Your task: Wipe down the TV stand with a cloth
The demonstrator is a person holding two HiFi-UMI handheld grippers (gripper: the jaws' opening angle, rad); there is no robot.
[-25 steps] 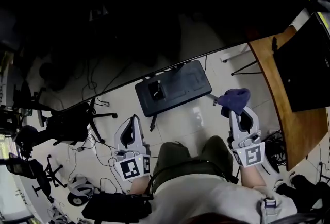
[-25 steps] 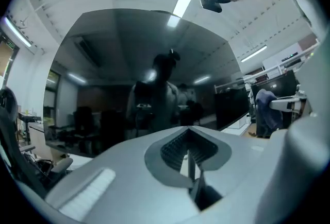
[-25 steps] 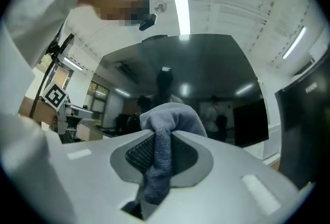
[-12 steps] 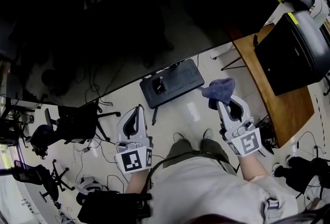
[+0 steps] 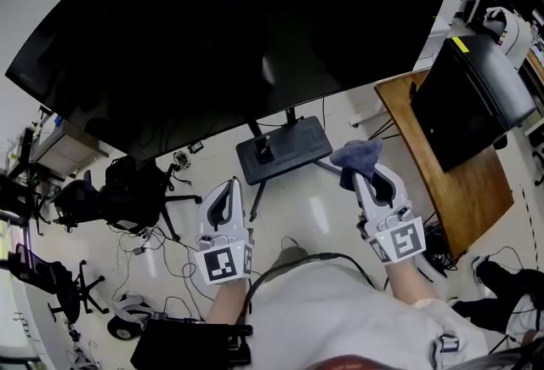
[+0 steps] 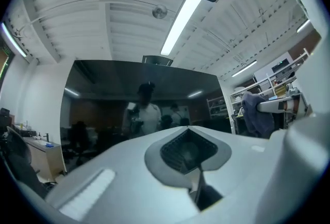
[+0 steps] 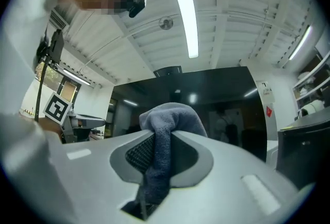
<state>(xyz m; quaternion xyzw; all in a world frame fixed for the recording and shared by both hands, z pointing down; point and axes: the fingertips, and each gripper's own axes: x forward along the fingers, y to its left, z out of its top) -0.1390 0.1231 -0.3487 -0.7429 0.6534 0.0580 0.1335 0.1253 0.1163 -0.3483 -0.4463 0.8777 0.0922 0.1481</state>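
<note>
While the blue-grey cloth is bunched between the jaws of the right gripper, it sticks out past the tips as a rounded wad; in the right gripper view the cloth runs down the slot of the right gripper, with both jaws clamped on it; in the head view the wad sits just off the right end of the TV stand, a flat black base plate on the pale floor with a short post going up to the big dark screen; can't tell whether the cloth touches the plate; left gripper is level with the right one, just left of the person's torso and pointing the same way; its own view shows the left gripper with jaws pressed together and nothing between them; the cloth also shows at the right edge of that view; further out, a wooden desk on the right carries a black monitor; a black office chair and loose cables lie on the floor to the left.
</note>
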